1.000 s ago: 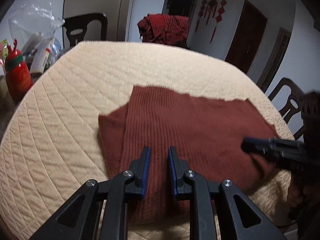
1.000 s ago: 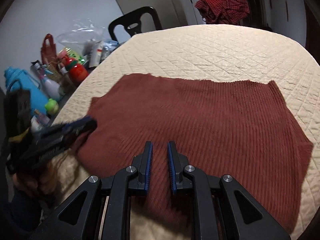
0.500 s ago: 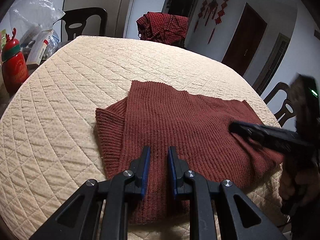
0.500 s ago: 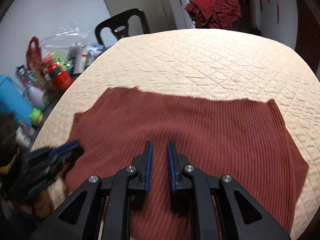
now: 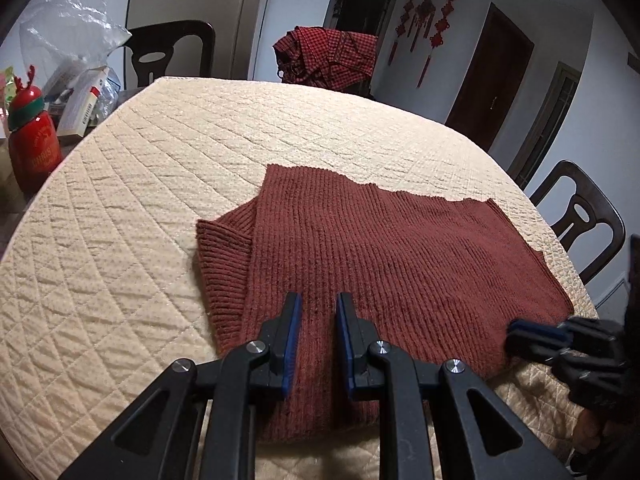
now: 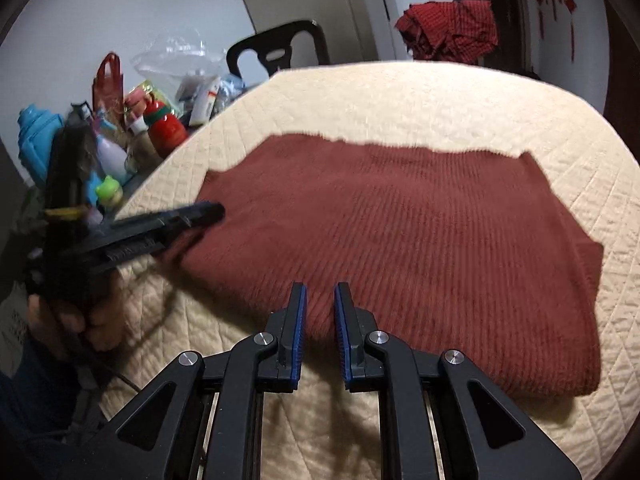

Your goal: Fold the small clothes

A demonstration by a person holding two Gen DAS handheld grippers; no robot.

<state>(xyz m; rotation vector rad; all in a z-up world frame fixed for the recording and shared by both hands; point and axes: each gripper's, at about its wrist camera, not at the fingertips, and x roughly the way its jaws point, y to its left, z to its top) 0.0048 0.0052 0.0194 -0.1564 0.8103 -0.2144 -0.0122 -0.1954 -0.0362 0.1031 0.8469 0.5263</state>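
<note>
A rust-red ribbed knit garment [image 5: 384,256] lies flat on the quilted cream table cover [image 5: 120,240], with one flap folded out at its left side. It also shows in the right wrist view [image 6: 400,224]. My left gripper [image 5: 318,304] hovers over the garment's near edge, fingers a little apart, holding nothing. My right gripper [image 6: 320,296] hovers over the near edge too, fingers a little apart and empty. Each gripper shows in the other's view: the right gripper [image 5: 532,330] at the garment's right corner, the left gripper [image 6: 204,212] at its left corner.
A red checked cloth [image 5: 328,56] hangs over a chair beyond the table. Dark chairs [image 5: 168,52] stand at the back and right [image 5: 580,216]. Bottles, a red flask [image 5: 34,136], bags and clutter [image 6: 120,128] crowd the left side beyond the cover's edge.
Both grippers have drawn back toward the near edge of the garment. The right gripper moved from over the garment's right part down to its near right corner. The garment lies unchanged.
</note>
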